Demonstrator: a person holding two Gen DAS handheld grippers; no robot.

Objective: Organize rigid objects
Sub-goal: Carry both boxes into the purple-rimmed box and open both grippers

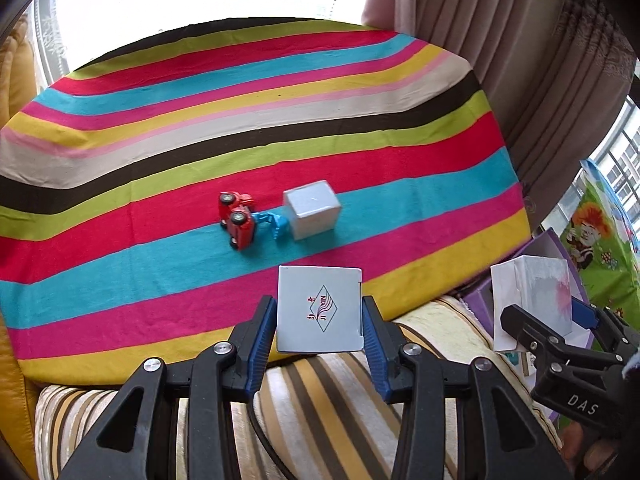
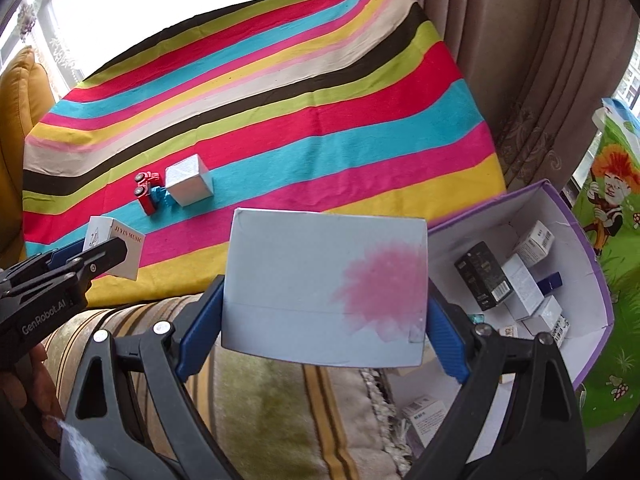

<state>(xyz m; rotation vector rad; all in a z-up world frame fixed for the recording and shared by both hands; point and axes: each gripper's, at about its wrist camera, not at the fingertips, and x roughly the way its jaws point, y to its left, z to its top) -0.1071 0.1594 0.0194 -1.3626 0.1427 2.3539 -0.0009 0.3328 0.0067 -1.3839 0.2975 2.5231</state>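
My left gripper is shut on a small white box with a diamond logo, held above the near edge of the striped cloth; it also shows in the right wrist view. My right gripper is shut on a larger white box with a pink blotch, next to the purple-rimmed bin; this box shows in the left wrist view. On the cloth lie a red toy truck with a blue part and a silver cube box, touching.
The purple-rimmed bin holds several small boxes, black and white. A striped sofa cushion lies below both grippers. Curtains hang at the right. A cartoon-printed bag stands at the far right. A yellow cushion is on the left.
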